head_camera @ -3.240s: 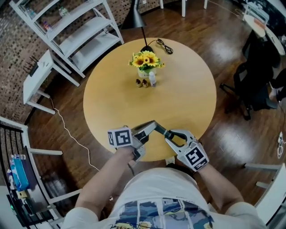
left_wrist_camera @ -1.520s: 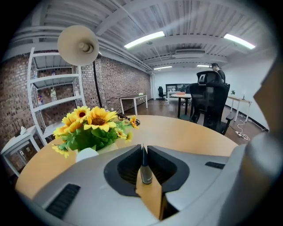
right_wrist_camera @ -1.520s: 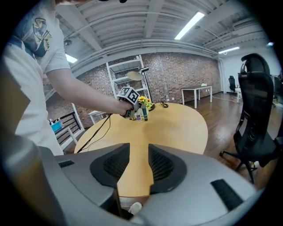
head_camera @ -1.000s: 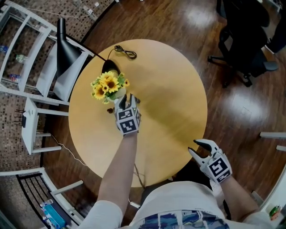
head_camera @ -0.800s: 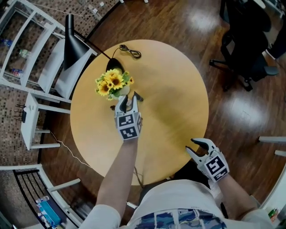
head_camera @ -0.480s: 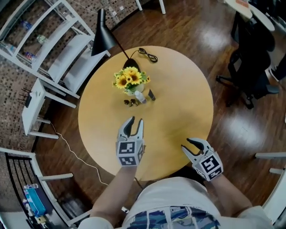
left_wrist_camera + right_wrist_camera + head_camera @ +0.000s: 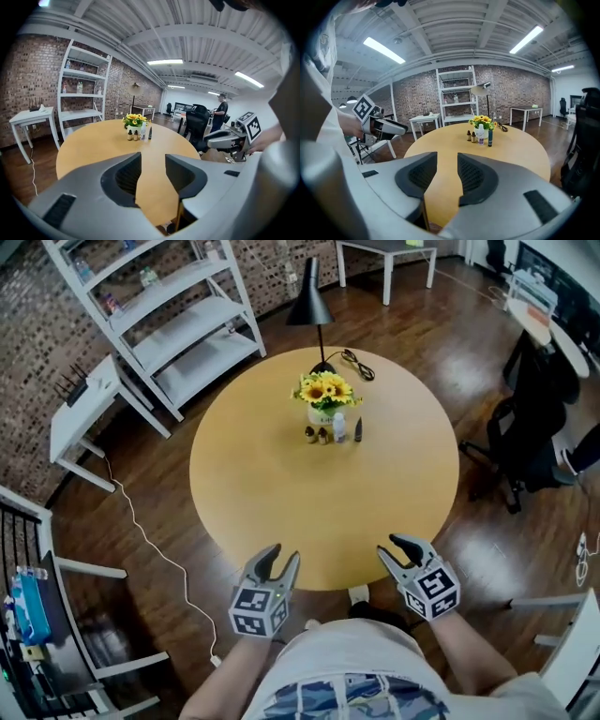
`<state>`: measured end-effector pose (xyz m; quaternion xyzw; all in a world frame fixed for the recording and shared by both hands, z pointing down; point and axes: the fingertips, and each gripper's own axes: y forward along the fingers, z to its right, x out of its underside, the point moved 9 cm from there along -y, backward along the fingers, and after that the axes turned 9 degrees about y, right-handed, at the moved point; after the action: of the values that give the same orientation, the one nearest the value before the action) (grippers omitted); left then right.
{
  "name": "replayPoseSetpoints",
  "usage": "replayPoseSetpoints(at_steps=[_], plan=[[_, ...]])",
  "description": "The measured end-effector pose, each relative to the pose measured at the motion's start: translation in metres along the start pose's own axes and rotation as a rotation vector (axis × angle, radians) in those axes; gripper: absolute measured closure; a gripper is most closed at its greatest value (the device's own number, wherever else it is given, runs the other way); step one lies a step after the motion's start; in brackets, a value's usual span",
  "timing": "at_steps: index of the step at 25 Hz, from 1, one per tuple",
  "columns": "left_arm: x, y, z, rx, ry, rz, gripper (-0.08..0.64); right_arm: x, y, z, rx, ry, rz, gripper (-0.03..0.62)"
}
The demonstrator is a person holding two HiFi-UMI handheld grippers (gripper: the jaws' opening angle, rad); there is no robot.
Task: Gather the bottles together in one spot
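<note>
I see a brick wall point(image 7: 26, 282) behind a white shelf point(image 7: 183, 315), dark wood floor point(image 7: 150, 493), a round table point(image 7: 281, 488), a black lamp point(image 7: 311, 306) and an office chair point(image 7: 530, 427).

Left gripper point(image 7: 282, 555) sits back from flowers point(image 7: 324, 390) at lower centre, jaws just opened, empty. Dark bottle point(image 7: 358, 429) now stands right of other bottles point(image 7: 323, 434).

I see the round wooden table point(image 7: 272, 498) stretching ahead of both jaws. Far beyond them, four bottles point(image 7: 330, 433) stand in a row before a sunflower vase point(image 7: 323, 401), with a lamp base point(image 7: 326, 367) and a coiled cable point(image 7: 359, 365) behind.
</note>
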<state>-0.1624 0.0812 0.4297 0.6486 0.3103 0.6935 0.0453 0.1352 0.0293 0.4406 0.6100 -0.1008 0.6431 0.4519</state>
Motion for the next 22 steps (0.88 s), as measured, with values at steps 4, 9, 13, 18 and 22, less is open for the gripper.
replayPoseSetpoints(at_steps=[4, 9, 13, 18, 22], plan=[[0.038, -0.049, -0.001, 0.003, -0.046, -0.018, 0.397, 0.013, -0.014, -0.044, 0.03, 0.008, -0.003, 0.431], [0.065, -0.092, -0.002, 0.017, -0.045, -0.023, 0.397, 0.034, -0.036, -0.091, 0.065, 0.029, -0.019, 0.433], [0.081, -0.112, -0.002, 0.033, -0.053, -0.017, 0.397, 0.05, -0.052, -0.117, 0.098, 0.026, -0.024, 0.433], [0.087, -0.136, -0.003, 0.071, -0.091, 0.029, 0.394, 0.055, -0.066, -0.143, 0.108, 0.021, -0.03, 0.433], [0.09, -0.153, -0.007, 0.056, -0.055, 0.037, 0.394, 0.055, -0.069, -0.155, 0.121, 0.011, -0.026, 0.433]])
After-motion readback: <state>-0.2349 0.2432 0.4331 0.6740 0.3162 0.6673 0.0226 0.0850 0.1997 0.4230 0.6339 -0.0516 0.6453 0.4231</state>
